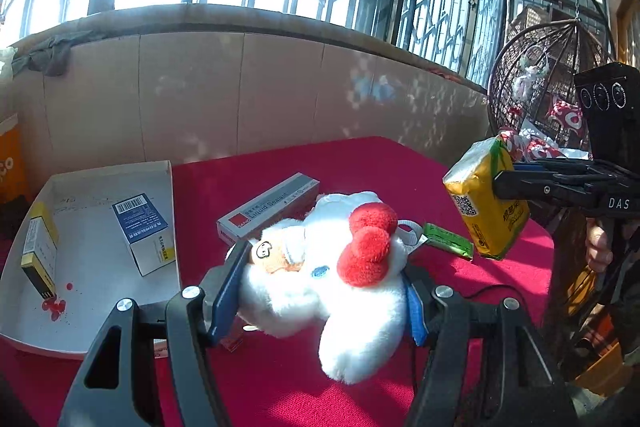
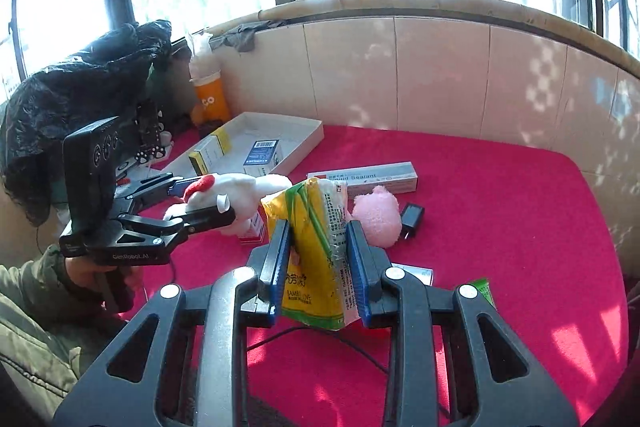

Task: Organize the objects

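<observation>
Both grippers loaded above the red table.

The right gripper (image 2: 318, 259) is clamped on a yellow tissue pack (image 2: 316, 247), held clear of the table (image 2: 500, 207). The left gripper (image 1: 320, 291) grips a white plush (image 1: 332, 287) beside the white tray (image 1: 92, 267) of boxes.

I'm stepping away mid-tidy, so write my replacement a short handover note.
Left gripper: jaws clamped on the white plush toy with red bow.
Right gripper: jaws shut on the yellow tissue pack, held off the red tablecloth.
Done: two boxes lie in the white cardboard tray.
Left: grey sealant box, pink plush, black charger, green packet.
</observation>
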`<control>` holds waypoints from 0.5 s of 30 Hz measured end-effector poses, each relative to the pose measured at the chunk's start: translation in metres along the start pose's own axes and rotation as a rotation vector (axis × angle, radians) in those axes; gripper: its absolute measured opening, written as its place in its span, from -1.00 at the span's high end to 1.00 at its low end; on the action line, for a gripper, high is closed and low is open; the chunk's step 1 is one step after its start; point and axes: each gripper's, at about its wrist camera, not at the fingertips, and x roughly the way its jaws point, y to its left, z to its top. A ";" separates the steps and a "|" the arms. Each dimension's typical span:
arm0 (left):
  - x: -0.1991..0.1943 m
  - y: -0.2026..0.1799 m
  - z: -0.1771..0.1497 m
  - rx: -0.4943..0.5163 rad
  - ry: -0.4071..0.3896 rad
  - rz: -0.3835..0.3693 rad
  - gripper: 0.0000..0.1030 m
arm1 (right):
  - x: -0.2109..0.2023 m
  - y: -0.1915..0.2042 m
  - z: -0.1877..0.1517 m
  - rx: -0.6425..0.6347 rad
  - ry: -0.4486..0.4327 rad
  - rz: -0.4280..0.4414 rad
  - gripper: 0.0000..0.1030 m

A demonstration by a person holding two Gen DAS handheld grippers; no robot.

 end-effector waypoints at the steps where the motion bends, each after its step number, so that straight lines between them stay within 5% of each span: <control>1: -0.001 0.002 0.000 -0.003 -0.004 0.004 -0.29 | 0.003 0.004 0.002 -0.007 -0.001 -0.007 0.47; 15: -0.018 0.044 0.002 -0.091 -0.058 0.059 -0.29 | 0.030 0.039 0.032 -0.073 0.011 0.007 0.47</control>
